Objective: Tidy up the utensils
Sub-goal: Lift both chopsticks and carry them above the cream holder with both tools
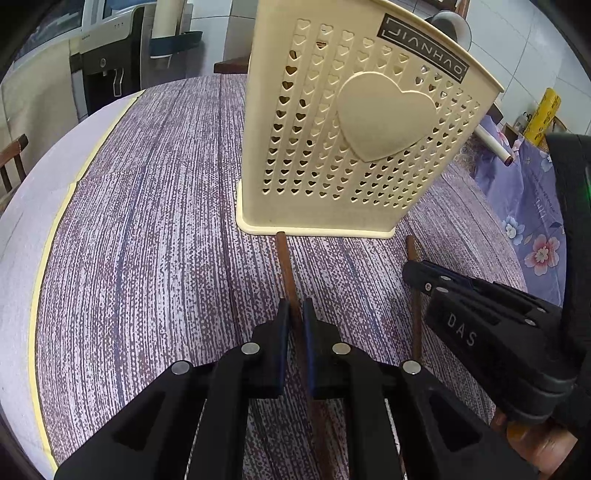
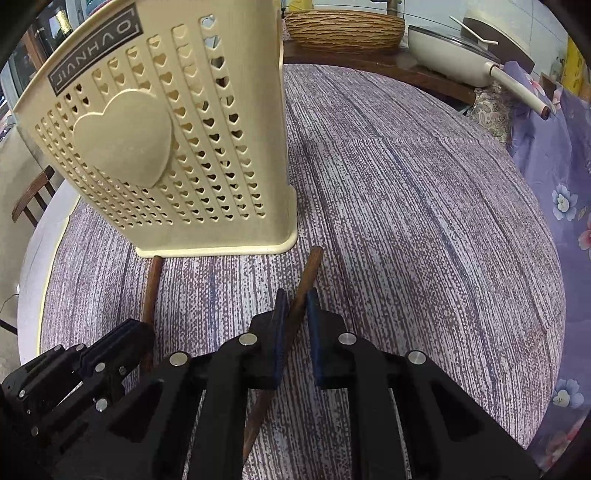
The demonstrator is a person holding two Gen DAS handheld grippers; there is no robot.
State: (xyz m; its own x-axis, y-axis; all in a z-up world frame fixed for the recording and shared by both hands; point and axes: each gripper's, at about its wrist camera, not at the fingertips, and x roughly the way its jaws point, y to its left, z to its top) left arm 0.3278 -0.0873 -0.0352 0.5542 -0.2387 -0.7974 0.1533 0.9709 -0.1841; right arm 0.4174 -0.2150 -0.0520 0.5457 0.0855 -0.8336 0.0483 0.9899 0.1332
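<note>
Two brown chopsticks lie on the purple table mat, each pointing up the frame at the cream holder [image 1: 354,122]: the left chopstick [image 1: 287,273] nearly touches its base, and the right chopstick [image 2: 308,277] leans a bit rightward. The left gripper [image 1: 295,314] pinches the left one, and the right gripper [image 2: 296,308] pinches the other. Only the right view shows a woven basket [image 2: 345,27] at the top.

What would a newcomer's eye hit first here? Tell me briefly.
The tall cream utensil holder with heart-shaped holes stands mid-table, dominating both views. In front of it, each hand-held gripper is shut on a brown chopstick: the left hand-held gripper on one chopstick, the right hand-held gripper on the other chopstick.
</note>
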